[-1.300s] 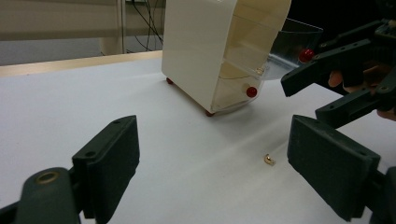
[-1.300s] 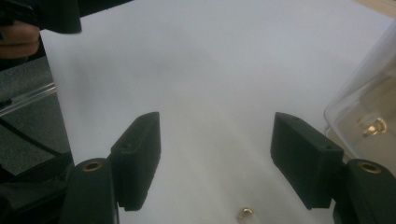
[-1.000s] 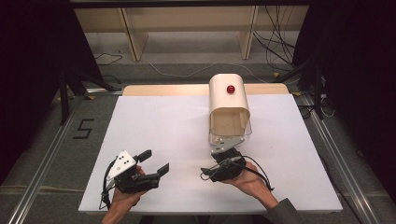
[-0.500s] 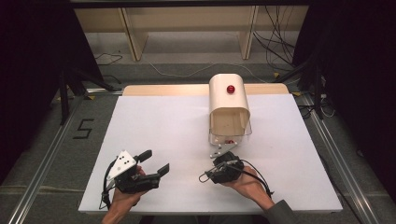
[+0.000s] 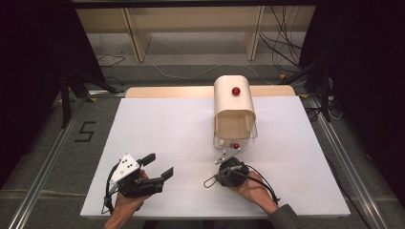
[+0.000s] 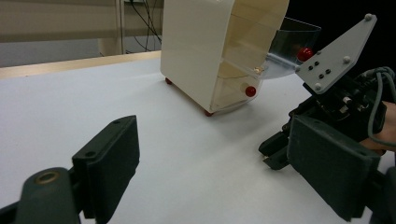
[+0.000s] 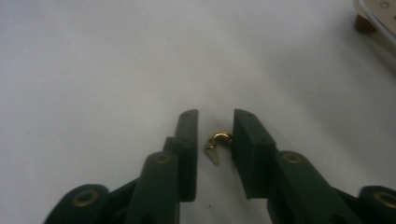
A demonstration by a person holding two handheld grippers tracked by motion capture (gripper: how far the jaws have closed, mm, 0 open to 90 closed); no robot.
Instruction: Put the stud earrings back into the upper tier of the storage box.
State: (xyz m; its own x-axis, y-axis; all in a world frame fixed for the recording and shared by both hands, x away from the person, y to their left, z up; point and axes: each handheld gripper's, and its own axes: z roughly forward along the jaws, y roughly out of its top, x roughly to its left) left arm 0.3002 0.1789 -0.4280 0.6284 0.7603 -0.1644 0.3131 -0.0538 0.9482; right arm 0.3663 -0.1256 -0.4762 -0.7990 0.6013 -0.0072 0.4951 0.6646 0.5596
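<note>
right gripper (image 7: 215,135) drew back from box (image 5: 233,112) | brass hook (image 7: 215,143) between parted fingers (image 7: 189,140)

My black two-jaw right gripper (image 7: 214,135) brackets a small gold metal hook (image 7: 217,141). The cream rounded plastic cabinet (image 5: 233,100) carries a red round knob (image 5: 235,91) and stands on the plain white tabletop (image 5: 157,124).

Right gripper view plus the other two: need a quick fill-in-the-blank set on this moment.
1. The small metal piece between the right gripper's jaws is ____ in colour.
2. The knob on top of the cream box is ____.
3. The left gripper's jaws stand ____.
4. The box's clear flap faces the ____ gripper.

Missing words: gold; red; open; right
</note>
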